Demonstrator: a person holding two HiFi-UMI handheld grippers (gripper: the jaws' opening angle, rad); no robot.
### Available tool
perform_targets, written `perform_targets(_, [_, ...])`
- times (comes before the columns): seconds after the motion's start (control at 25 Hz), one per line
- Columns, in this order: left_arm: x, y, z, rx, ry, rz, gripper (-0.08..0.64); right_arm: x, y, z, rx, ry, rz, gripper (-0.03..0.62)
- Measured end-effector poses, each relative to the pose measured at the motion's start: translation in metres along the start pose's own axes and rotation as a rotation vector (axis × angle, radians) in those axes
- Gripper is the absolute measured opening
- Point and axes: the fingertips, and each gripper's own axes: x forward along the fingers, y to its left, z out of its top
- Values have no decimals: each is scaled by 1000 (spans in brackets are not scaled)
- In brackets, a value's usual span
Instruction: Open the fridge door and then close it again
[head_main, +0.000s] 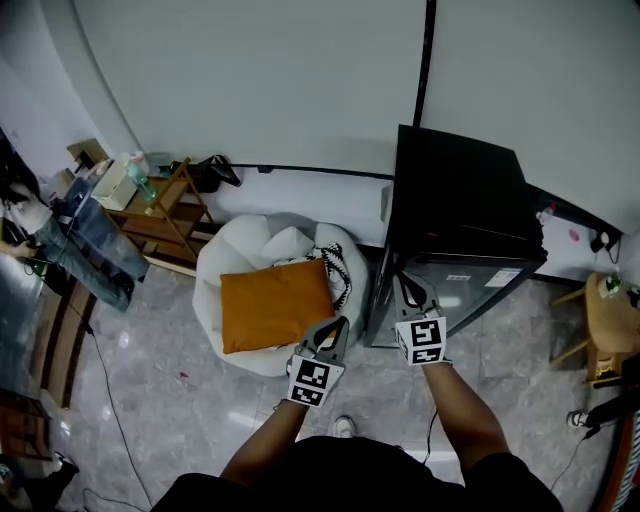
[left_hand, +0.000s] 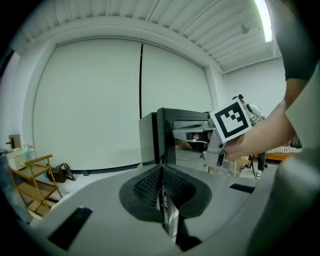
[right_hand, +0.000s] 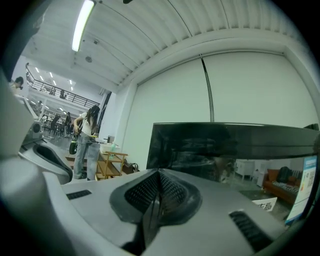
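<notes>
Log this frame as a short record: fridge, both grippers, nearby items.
fridge: black mini fridge by the wall, glossy door toward the person
right gripper: jaws together, empty, near the door's left side; contact unclear
left gripper: jaws together, empty, beside the white beanbag
nearby: orange cushion on that beanbag, left of the fridge

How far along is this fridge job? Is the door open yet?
Done: nothing visibly; the fridge door looks shut. In hand: the right tongs, closed and empty, are at the door's front near its left edge; the left tongs, also closed and empty, hang back by the cushion. Left: seemingly opening and closing, though one glimpse cannot rule out that it was opened already.
</notes>
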Motion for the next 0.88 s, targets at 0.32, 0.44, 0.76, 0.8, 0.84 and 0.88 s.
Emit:
perform_targets(0.32, [-1,3,-6,-18,7,8,21,23,-14,-2,3,17,-28,17])
perform_targets(0.44, [-3,1,-7,-24,11,10,21,29,-22,-6,30,41,-52,17])
perform_targets(0.76, [-10,-1,-5,-51,6,25,21,31,-25,-7,77,62,-65,17])
perform_targets(0.8, [-11,-2,-4,-53,4,27,21,30,-26,-5,87,61,-65,17])
perform_targets(0.84, [-12,-4,-4,-55,2,27,21,28,-26,-2,93,55,-62,17])
perform_targets(0.88, [-13,-5,-3,-60,-1,27,21,24,-25,2,97,44,-57,17])
